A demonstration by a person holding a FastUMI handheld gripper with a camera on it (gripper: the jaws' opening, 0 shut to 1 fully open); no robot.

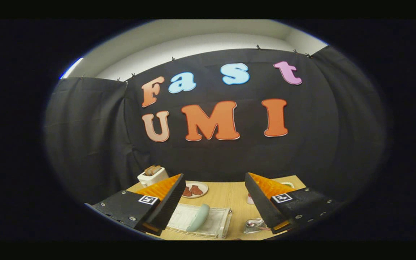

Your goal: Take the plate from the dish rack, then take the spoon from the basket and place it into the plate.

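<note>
My gripper (214,177) hangs open above the wooden table (229,198), with nothing between its fingers. Below and between them lies a pale dish rack (219,221). A pale green plate (198,217) stands on edge in it, closer to the left finger. Beside the right finger sits a shiny silvery object (254,226), partly hidden by that finger. I cannot tell whether it is the basket or the spoon.
A white toaster (152,176) with bread in its slots stands at the table's back left. A small plate (194,190) with brown pieces of food lies behind the rack. A small red-and-white thing (250,199) peeks out by the right finger.
</note>
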